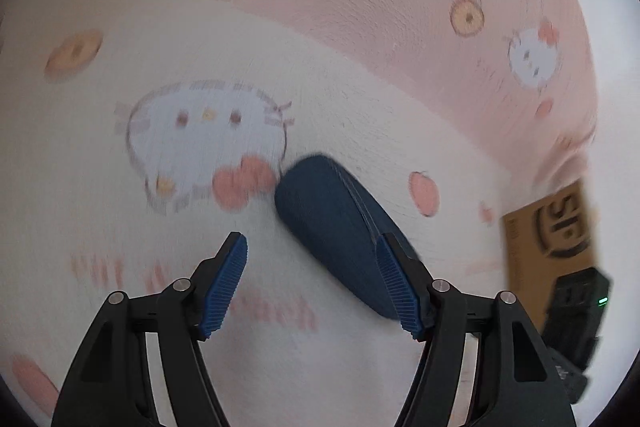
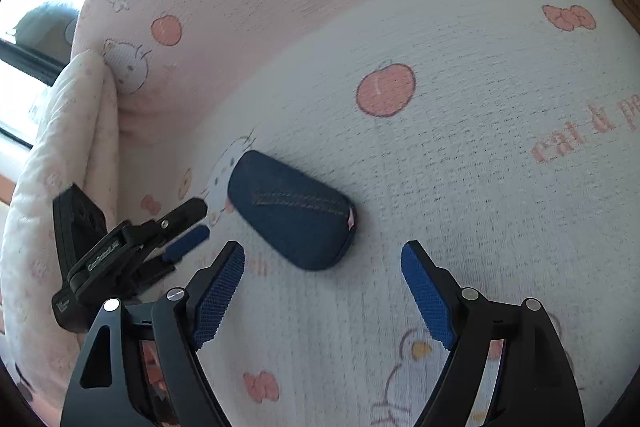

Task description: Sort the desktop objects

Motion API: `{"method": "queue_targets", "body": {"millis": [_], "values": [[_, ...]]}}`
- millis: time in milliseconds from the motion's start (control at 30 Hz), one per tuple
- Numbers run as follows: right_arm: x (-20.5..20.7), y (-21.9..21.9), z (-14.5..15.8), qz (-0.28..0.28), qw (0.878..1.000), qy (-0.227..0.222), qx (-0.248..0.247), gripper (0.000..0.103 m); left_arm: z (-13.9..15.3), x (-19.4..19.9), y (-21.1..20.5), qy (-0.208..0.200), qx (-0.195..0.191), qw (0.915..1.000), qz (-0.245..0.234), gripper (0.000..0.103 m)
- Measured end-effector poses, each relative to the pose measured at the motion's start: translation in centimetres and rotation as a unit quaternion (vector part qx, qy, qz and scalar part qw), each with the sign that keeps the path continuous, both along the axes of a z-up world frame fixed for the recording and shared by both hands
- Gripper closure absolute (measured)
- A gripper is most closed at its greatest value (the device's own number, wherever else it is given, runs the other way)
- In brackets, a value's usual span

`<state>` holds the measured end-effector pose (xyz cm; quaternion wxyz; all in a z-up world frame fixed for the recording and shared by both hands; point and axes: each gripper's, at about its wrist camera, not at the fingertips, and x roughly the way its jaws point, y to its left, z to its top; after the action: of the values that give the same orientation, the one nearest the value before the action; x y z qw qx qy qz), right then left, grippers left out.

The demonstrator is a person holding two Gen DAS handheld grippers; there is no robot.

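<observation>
A dark blue denim case (image 1: 340,227) lies on a white and pink cartoon-print cloth (image 1: 280,67). My left gripper (image 1: 312,251) is open just before the case's near end; its right finger overlaps the case, and I cannot tell whether it touches. In the right wrist view the same denim case (image 2: 290,211) lies tilted, with a pink tab at its right end. My right gripper (image 2: 322,259) stands open a little short of the case, nothing between its fingers. The left gripper (image 2: 188,227) shows at the left of that view, beside the case.
A brown cardboard box (image 1: 552,239) and a black device with a green light (image 1: 576,311) sit at the right of the left wrist view. The cloth (image 2: 480,187) folds up into a padded pink wall (image 2: 240,27) behind the case, with a rolled edge (image 2: 68,147) at left.
</observation>
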<state>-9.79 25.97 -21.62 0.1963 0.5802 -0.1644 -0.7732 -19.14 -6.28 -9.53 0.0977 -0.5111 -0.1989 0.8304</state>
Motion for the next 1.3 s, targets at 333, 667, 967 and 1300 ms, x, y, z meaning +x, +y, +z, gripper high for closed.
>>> {"method": "queue_targets", "body": {"millis": [333,667,967,1300], "values": [[-0.4,-0.5,-2.0,-0.007,1.0,0.007,0.01,0.023,-1.6,-4.6,1.0,0.005,0.003,0.9996,-0.029,0.032],[-1.3,-0.3,-2.7,-0.029,0.999,0.007,-0.012,0.072,-1.8,-3.3,0.5,0.012,0.009,0.9999,-0.007,0.044],[0.4,0.7,-0.8,-0.013,0.999,-0.003,-0.035,0.082,-0.4,0.8,1.7,-0.009,0.012,0.9997,-0.021,0.048],[3.6,0.6,2.1,0.04,0.999,0.032,0.013,0.082,-0.8,9.6,3.9,-0.046,0.017,0.9987,-0.015,0.051]]}}
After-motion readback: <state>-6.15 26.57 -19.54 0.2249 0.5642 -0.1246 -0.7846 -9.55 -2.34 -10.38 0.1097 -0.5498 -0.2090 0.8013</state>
